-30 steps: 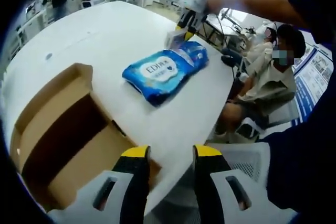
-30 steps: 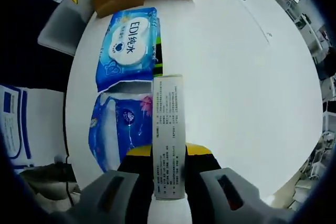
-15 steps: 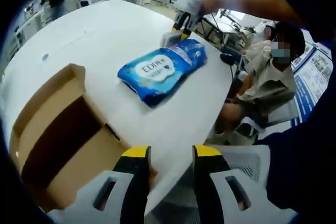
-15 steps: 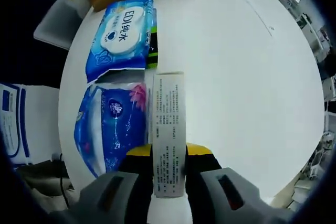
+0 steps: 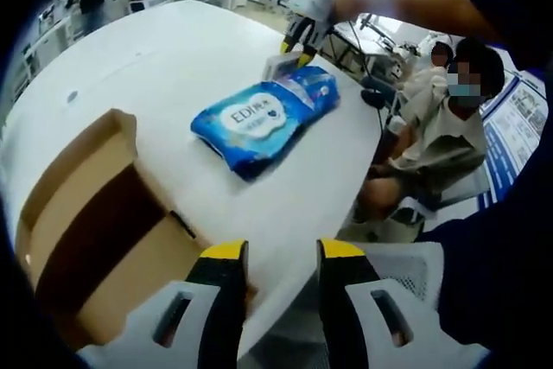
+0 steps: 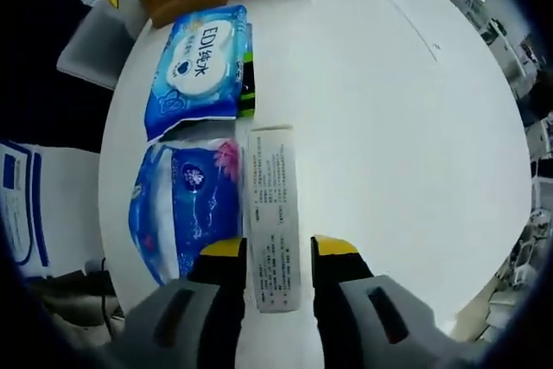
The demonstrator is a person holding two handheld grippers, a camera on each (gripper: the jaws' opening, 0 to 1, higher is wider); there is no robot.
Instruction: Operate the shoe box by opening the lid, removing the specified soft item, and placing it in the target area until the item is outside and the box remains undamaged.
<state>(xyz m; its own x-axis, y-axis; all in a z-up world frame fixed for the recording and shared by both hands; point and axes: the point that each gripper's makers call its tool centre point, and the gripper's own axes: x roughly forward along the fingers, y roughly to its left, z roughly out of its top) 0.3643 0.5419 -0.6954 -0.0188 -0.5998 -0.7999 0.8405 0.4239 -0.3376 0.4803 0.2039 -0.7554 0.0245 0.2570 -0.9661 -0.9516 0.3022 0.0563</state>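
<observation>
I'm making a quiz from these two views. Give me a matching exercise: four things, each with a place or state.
Things:
1. white carton
2. EDI wipes pack
3. cardboard shoe box
4. left gripper

Places or states:
A. open, nothing between its jaws
B. lid open, at the table edge
C. between the right gripper's jaws
D. flat on the white table, label up

Pairs: 1-C, 2-D, 3-B, 4-A

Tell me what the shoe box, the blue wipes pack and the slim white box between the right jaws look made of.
Shoe box: brown corrugated cardboard, matte, with raw tan flaps.
Blue wipes pack: soft plastic film, glossy; it creases and catches light.
Slim white box: likely thin printed paperboard, smooth, with crisp straight edges and fine text. It lies on the white table between the right gripper's parted jaws.
</observation>
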